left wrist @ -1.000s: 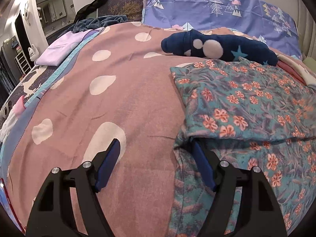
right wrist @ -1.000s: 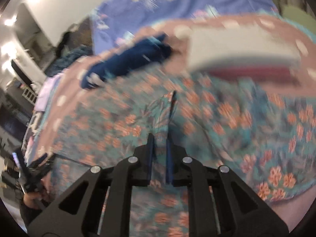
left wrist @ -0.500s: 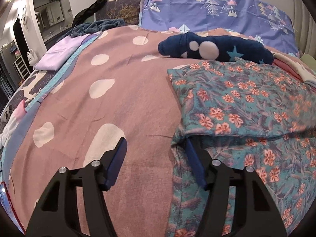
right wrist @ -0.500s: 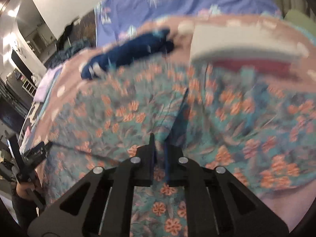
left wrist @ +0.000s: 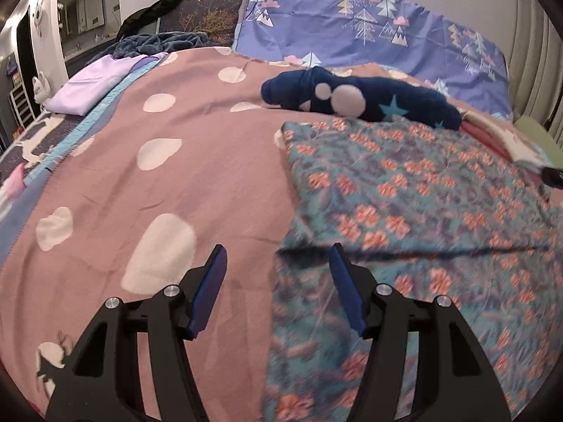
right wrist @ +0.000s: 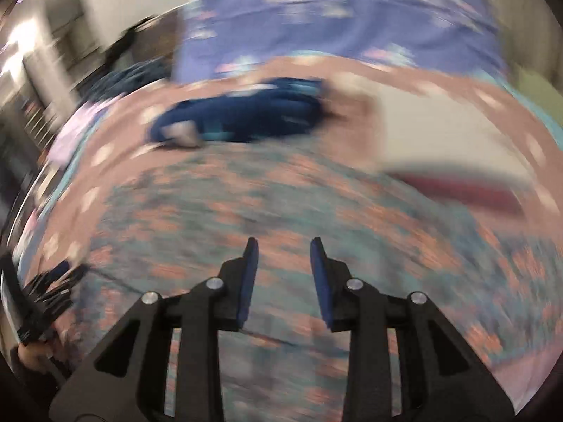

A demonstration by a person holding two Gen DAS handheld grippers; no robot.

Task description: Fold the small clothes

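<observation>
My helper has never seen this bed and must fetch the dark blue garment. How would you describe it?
Start at the purple tree-print pillow at the bed's head. In front of it, on the pink spotted blanket, lies the rumpled navy garment, just behind the floral cloth. Only it has pale dots and a teal star.

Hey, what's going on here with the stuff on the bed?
A person holding a gripper in each hand is folding a teal floral garment on a pink spotted blanket. One part of the garment is already folded over on top. Both the left gripper and the right gripper are open and hold nothing. The left one sits at the garment's left edge, the right one over the cloth. A dark blue garment lies beyond, near the pillow.
</observation>
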